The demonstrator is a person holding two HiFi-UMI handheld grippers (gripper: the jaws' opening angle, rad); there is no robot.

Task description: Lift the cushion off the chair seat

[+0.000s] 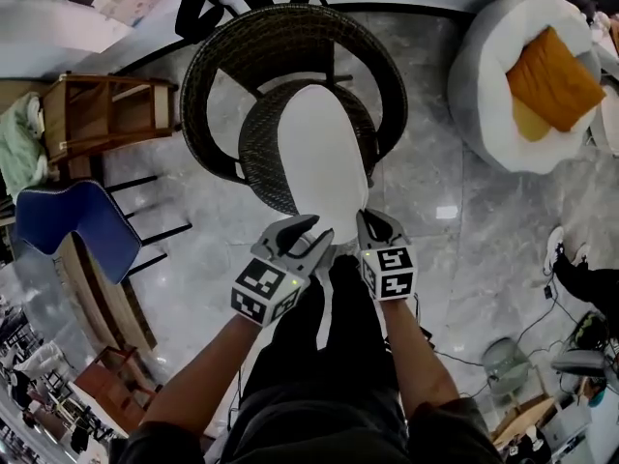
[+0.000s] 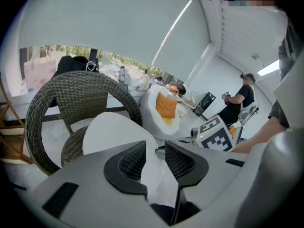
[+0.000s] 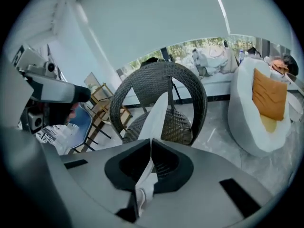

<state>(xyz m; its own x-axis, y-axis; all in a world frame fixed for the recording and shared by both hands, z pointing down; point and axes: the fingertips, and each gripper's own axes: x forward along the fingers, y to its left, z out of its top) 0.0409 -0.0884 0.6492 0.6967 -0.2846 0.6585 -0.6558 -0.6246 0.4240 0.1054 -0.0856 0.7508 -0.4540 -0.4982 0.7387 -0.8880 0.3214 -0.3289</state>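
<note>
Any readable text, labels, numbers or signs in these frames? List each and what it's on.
No readable text anywhere.
Left cube and right cube: black-and-white square patterns only, no letters or digits.
Cushion: blank.
Bag by the window: any print is too blurred to read.

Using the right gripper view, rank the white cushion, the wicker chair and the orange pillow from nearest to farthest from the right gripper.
1. white cushion: pinched edge-on between the jaws of the right gripper.
2. wicker chair: directly behind the cushion, centre of view.
3. orange pillow: far right, resting in the white pouf.
</note>
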